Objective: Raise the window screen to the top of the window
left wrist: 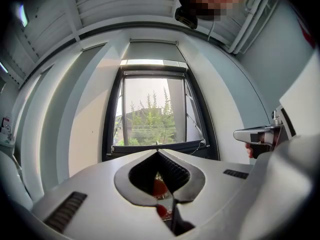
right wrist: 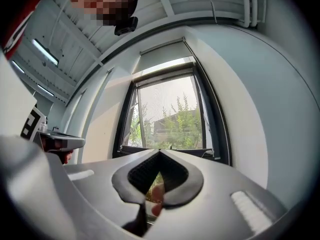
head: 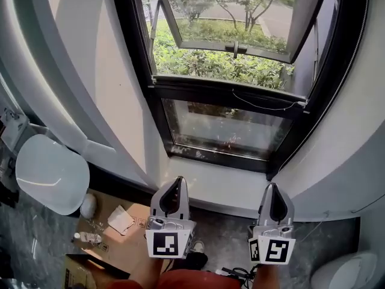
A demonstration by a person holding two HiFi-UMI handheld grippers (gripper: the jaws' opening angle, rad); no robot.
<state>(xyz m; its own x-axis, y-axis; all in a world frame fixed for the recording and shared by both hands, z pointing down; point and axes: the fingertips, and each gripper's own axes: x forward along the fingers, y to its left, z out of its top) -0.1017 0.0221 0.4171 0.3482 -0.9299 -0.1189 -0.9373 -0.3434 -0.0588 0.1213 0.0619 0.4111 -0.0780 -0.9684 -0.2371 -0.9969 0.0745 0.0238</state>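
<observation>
The black-framed window (head: 337, 83) sits in a deep white recess between curved white walls (head: 90, 65). Its outer sash (head: 234, 46) is swung open toward shrubs and a paved path. In the right gripper view the window screen (right wrist: 167, 109) shows as a fine mesh grain over the opening. It reaches down to the black crossbar (head: 225, 92), where a thin cord (head: 264, 106) trails. Below the crossbar is a fixed glass pane (head: 225, 128), then a white sill (head: 216, 182).

The floor (head: 231, 236) is dark mottled stone. At the left an open cardboard box (head: 123, 245) lies beside a white rounded shell (head: 51, 173). The ceiling (left wrist: 125, 4) is pale and slatted.

The 2 grippers are held low, near the sill but clear of the frame. The left gripper (head: 178, 188) has its jaws pressed together on nothing, and so does the right gripper (head: 272, 192).
</observation>
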